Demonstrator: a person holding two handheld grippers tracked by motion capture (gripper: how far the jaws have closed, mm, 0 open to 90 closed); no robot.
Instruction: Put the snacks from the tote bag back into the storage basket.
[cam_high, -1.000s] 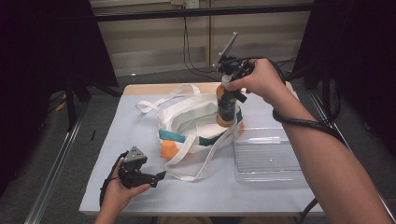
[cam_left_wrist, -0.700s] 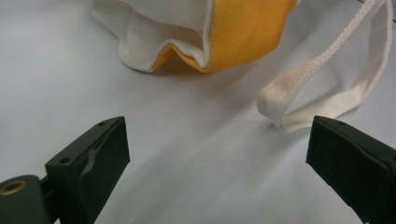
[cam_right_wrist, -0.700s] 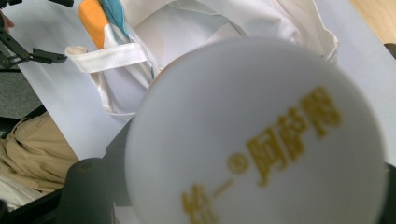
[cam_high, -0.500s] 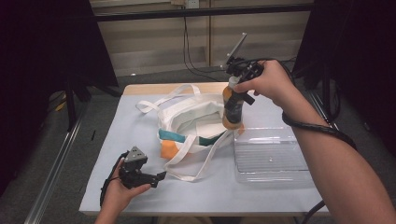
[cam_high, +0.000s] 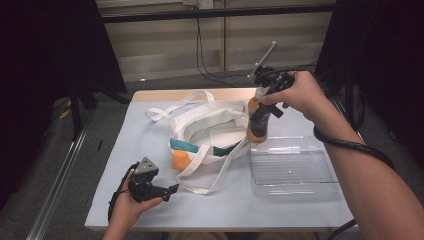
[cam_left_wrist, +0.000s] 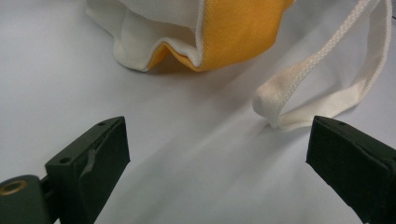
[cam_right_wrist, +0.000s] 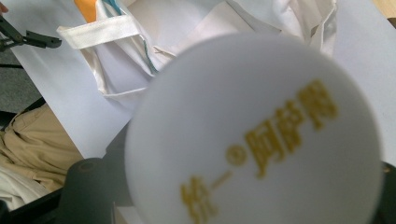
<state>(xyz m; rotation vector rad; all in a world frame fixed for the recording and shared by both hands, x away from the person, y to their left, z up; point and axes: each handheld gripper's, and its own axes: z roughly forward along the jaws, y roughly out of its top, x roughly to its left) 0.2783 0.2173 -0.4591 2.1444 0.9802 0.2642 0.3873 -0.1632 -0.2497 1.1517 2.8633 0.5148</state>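
A pale grey surface (cam_high: 150, 130) stands in a dim room, with dark panels at either side and cables hanging down the far wall. At the near left edge, a hand holds the left gripper (cam_high: 167, 190) low over the surface, its two black jaws spread wide apart with nothing between them. In the left gripper view, a loop of white strap (cam_left_wrist: 322, 79) lies just ahead of those jaws, beside the bag's orange corner. In the middle sits a white cloth tote bag (cam_high: 210, 130), crumpled and open at the top, with teal and orange patches on its near side and long straps trailing onto the surface. Just right of the bag's rim, the right gripper (cam_high: 261, 97) hangs from above, clamped on the neck of an upright bottle (cam_high: 257, 122) of amber drink with a white cap. The bottle is lifted, between the bag and a clear plastic tray (cam_high: 295, 167) that lies flat at the right. In the right gripper view, the cap's white top carries gold lettering.
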